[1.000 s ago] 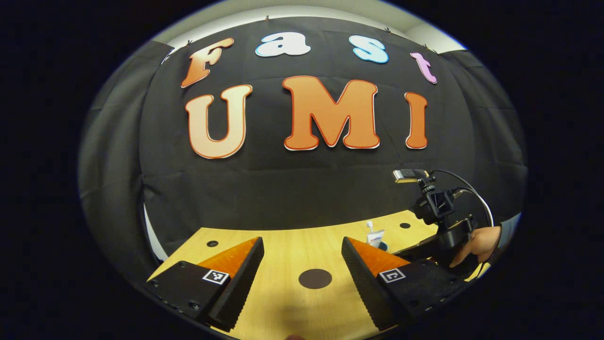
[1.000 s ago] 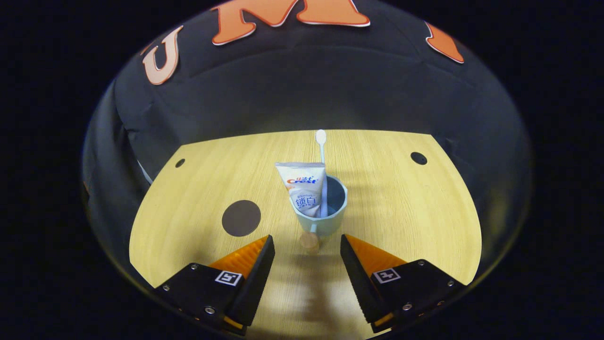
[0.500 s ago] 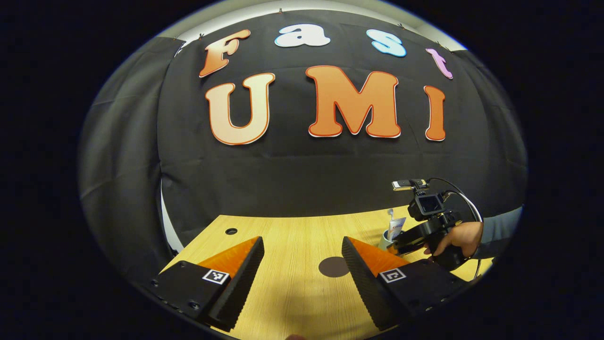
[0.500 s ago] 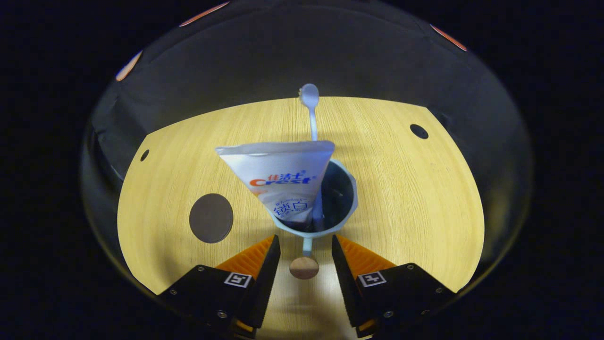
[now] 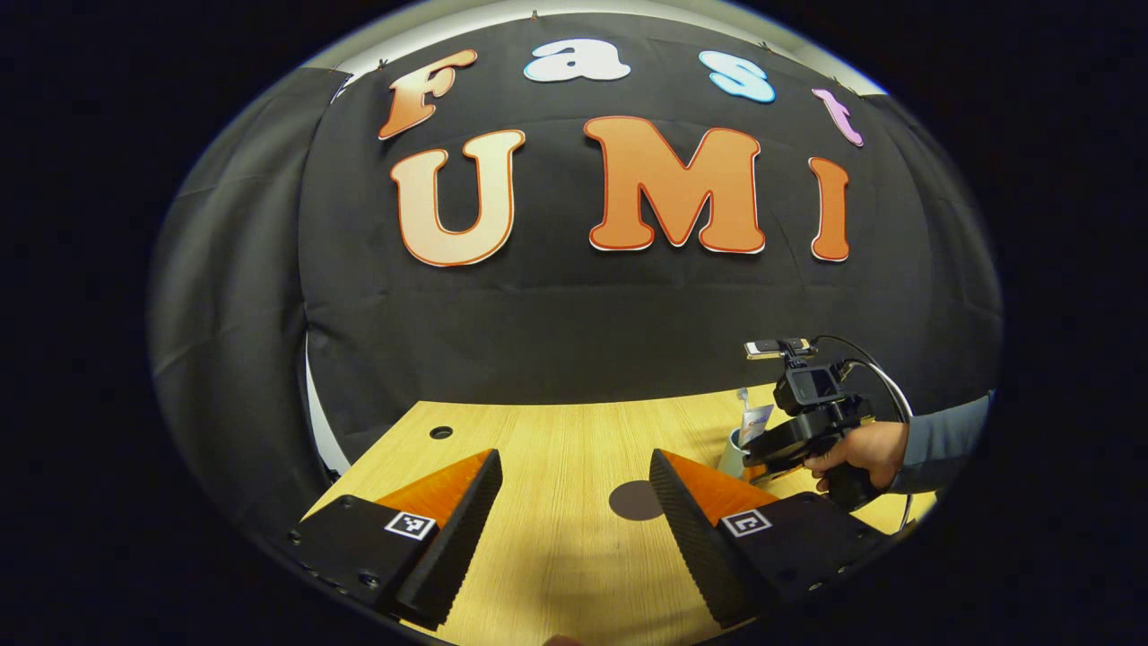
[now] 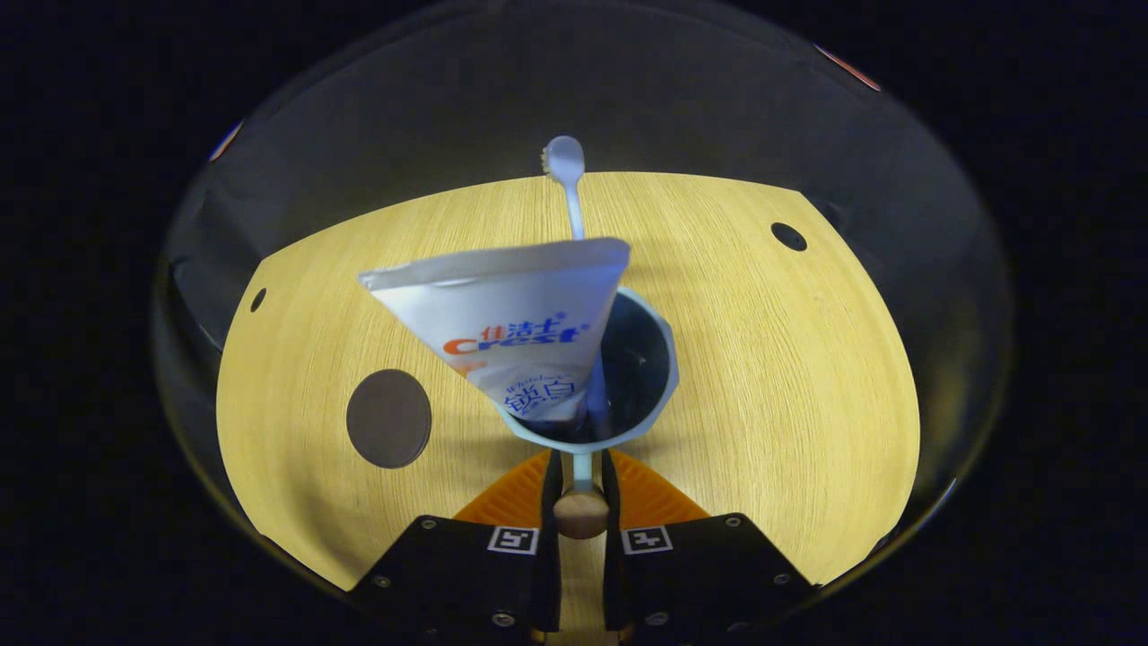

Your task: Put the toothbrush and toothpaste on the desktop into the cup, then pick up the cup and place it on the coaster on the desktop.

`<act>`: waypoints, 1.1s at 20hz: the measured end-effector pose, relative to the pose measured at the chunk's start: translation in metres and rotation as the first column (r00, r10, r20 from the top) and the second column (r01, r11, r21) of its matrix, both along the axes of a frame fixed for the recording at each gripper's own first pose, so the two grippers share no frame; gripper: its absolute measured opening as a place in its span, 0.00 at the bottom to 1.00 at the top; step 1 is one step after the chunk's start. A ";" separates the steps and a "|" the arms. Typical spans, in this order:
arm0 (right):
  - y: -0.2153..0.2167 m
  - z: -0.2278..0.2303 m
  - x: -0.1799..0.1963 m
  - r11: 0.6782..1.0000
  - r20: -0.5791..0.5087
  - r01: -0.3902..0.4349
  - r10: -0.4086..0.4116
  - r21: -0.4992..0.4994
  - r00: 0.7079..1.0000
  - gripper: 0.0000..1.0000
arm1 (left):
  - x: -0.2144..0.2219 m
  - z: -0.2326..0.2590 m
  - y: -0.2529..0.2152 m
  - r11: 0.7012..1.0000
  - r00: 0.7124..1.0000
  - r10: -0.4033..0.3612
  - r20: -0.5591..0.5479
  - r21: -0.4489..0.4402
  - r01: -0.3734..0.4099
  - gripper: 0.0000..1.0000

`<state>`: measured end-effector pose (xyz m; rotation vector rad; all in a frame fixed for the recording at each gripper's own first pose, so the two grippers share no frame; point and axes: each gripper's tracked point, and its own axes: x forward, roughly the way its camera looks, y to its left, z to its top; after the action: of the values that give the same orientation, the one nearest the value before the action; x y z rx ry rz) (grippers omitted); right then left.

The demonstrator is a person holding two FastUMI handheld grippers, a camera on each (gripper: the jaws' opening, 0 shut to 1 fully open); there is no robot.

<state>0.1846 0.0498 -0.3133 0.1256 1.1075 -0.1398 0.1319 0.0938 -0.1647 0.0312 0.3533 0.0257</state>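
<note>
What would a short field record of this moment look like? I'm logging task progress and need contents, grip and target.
cup: pale blue cup upright on the wooden desktop
contents: white toothpaste tube and white toothbrush stand in it
handle: wooden knob between the right gripper fingers
left gripper: open, holding nothing
coaster: dark round coaster, bare, apart from the cup
stage: items in, cup not yet on coaster

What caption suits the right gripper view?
Claw closed on the handle of a cup holding toothpaste and toothbrush, coaster nearby.
</note>
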 end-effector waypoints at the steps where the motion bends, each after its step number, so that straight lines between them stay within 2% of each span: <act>1: 0.000 0.001 0.002 1.000 0.015 -0.022 0.022 -0.001 1.000 0.19 | -0.001 0.001 0.001 1.000 1.000 0.000 0.001 -0.001 0.000 0.99; 9: 0.003 0.004 0.009 0.990 0.058 -0.139 0.139 0.004 0.989 0.19 | -0.009 0.005 0.010 1.000 1.000 0.002 0.018 0.019 -0.003 0.99; 16: 0.004 0.003 0.010 0.970 0.062 -0.243 0.241 0.017 0.968 0.19 | -0.018 -0.006 0.045 0.999 0.999 0.045 -0.008 -0.002 -0.045 0.99; 22: -0.001 0.000 0.008 0.954 0.030 -0.299 0.298 0.019 0.954 0.19 | -0.021 -0.022 0.082 0.998 0.997 0.068 -0.042 -0.011 -0.068 0.99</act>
<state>0.1925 0.0485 -0.3129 -0.0204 1.0891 0.1455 0.1113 0.1754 -0.1866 0.0069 0.3959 0.0904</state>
